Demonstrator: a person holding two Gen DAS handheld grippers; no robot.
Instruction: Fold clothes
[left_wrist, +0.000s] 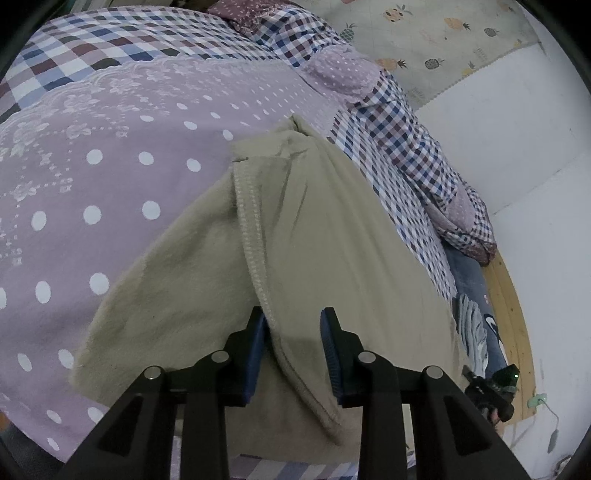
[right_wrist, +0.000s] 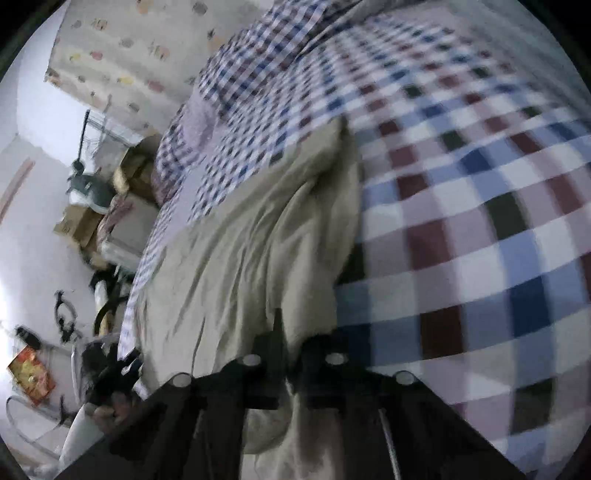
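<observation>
Left wrist view: polka-dot lilac bedspread at left, w/ the beige fleece garment lying on the bed beside it, ribbed hem running down its middle. Left hand-held gripper has its blue pads spread wide, hem edge between them, nothing clamped. Checked quilt at right. Right wrist view, blurred: cluttered floor at left, garment bunched at centre, right hand-held gripper nearly closed, pinching a fold of it. Big-check quilt at right.
</observation>
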